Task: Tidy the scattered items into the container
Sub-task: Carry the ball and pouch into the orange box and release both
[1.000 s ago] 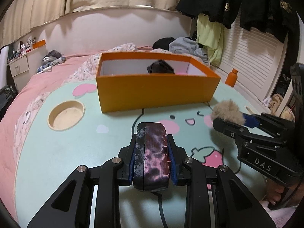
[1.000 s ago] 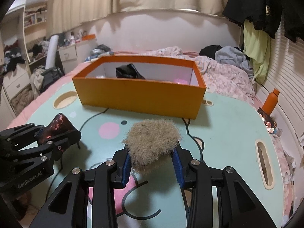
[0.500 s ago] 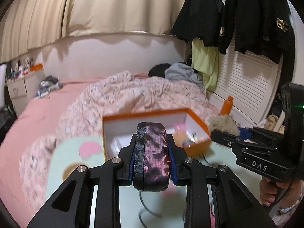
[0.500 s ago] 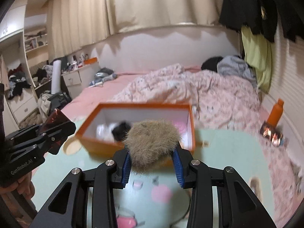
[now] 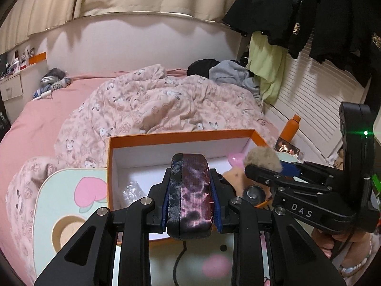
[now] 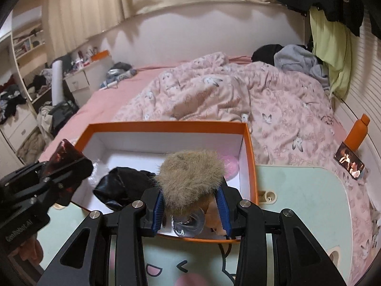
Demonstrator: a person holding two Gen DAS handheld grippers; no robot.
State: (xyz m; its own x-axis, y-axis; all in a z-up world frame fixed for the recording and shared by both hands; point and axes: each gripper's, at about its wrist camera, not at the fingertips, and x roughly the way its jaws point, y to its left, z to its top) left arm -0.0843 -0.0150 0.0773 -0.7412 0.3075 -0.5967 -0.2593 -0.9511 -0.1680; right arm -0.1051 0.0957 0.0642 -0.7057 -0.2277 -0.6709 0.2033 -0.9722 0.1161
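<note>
Delivery step in hand: left gripper [image 5: 190,199] pinches a dark pouch [image 5: 189,195], right gripper [image 6: 191,203] pinches a fur pompom [image 6: 190,174], both over the orange box [image 6: 250,147]; next, jaws should spread to drop them.

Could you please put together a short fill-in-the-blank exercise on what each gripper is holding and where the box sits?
1. The left gripper has its jaws shut on a dark ____ case.
2. The right gripper holds a tan ____ ball.
3. The container is an open box coloured ____ outside.
4. Inside the box lies a crumpled ____ item.

Missing words: purple; furry; orange; black
</note>
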